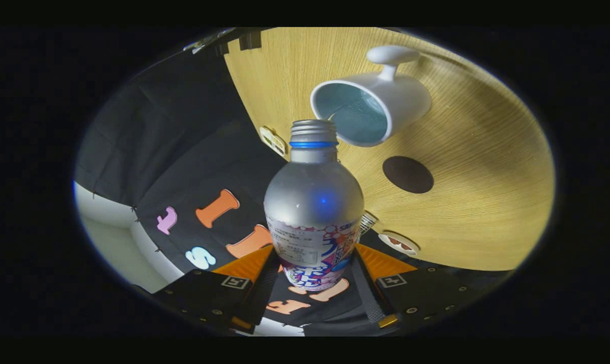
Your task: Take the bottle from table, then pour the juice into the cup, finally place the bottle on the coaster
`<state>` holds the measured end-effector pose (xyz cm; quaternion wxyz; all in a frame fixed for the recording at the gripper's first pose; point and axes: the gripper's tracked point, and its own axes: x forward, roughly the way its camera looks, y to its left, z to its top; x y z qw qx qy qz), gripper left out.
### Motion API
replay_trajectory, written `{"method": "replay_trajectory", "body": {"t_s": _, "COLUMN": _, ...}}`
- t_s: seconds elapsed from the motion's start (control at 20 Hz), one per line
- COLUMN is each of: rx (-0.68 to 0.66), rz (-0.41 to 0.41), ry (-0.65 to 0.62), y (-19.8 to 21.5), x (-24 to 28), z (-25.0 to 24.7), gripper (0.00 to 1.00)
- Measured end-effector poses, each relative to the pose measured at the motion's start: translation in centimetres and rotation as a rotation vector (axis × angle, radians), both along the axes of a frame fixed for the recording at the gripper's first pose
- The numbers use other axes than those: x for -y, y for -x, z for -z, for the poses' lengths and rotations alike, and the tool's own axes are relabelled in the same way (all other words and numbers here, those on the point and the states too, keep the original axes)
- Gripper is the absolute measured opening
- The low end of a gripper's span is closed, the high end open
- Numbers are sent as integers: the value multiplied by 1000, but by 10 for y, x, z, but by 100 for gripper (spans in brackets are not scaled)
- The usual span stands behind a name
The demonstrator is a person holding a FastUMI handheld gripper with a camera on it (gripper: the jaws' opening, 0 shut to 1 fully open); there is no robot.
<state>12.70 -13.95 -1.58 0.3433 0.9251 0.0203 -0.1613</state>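
Observation:
My gripper [313, 275] is shut on the silver bottle [312, 202], both fingers pressing its labelled lower body. The bottle is lifted off the table and tipped over sideways, its uncapped threaded neck with a blue ring pointing at the white cup [373, 108]. The neck's rim is just at the cup's rim. The cup has a blue inside and a handle on its far side. A dark round coaster [407, 174] lies on the wooden table [477, 202] beside the cup, beyond the fingers. I see no juice stream.
The booth's black cloth wall [173, 151] runs along the table's edge behind the bottle. Small round stickers [398, 243] sit at the table's rim near the fingers.

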Motion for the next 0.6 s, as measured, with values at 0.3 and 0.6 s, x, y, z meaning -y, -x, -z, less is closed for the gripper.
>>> {"method": "replay_trajectory", "body": {"t_s": 0.3, "rx": 21, "rz": 26, "ry": -34, "y": -2, "x": 5, "z": -2, "gripper": 77}}
{"method": "replay_trajectory", "body": {"t_s": 0.6, "rx": 38, "rz": 53, "ry": -61, "y": -4, "x": 10, "z": -6, "gripper": 76}}
